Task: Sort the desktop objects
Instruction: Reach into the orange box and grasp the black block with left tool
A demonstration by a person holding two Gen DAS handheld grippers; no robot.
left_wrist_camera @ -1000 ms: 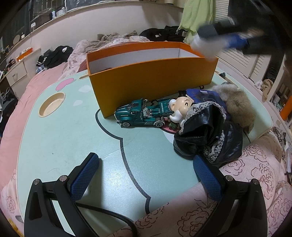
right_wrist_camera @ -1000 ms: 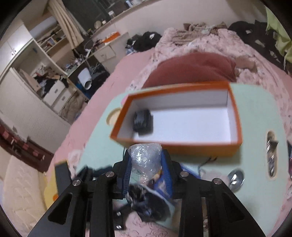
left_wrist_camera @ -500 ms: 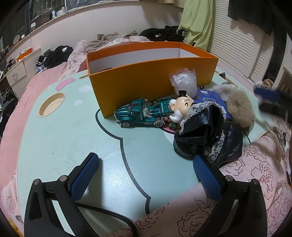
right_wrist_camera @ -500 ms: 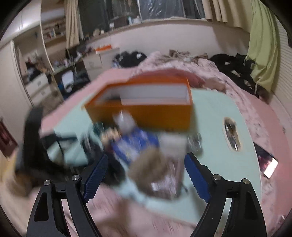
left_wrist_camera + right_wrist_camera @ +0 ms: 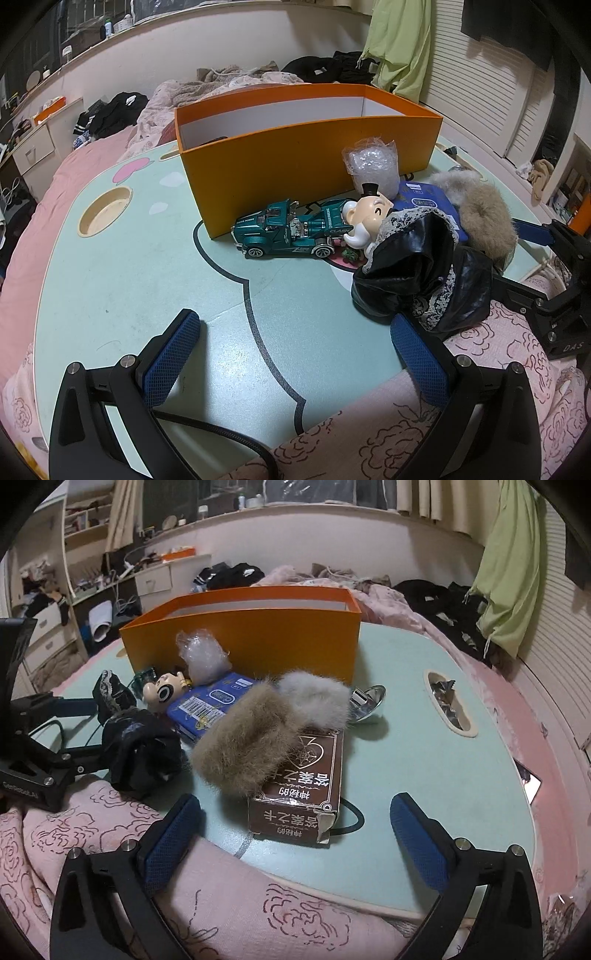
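An orange box (image 5: pixel 295 158) stands open-topped on the mint table (image 5: pixel 129 280). Against its front wall leans a clear bubble-wrap bundle (image 5: pixel 373 166), seen also in the right wrist view (image 5: pixel 203 657). Beside it lie a green toy truck (image 5: pixel 291 232), a top-hatted figurine (image 5: pixel 369 218), a blue card box (image 5: pixel 210 701), brown fur (image 5: pixel 247 746), grey fur (image 5: pixel 317 701) and a black lace cloth (image 5: pixel 417 280). My left gripper (image 5: pixel 291 325) hovers open over bare table. My right gripper (image 5: pixel 295 805) is opening at the near edge; a brown box (image 5: pixel 306 775) ends between its tips, untouched.
A cup hole (image 5: pixel 105 214) is cut in the table's left side and a slot (image 5: pixel 448 705) with foil scraps in its right. A silver piece (image 5: pixel 365 701) lies behind the grey fur. Pink bedding (image 5: pixel 240 904) borders the near edge. A dark item lies inside the orange box.
The right gripper let go of the bubble-wrap bundle, which now rests outside the orange box's front wall. That gripper opened wide and dropped to the near table edge. The left gripper stayed still.
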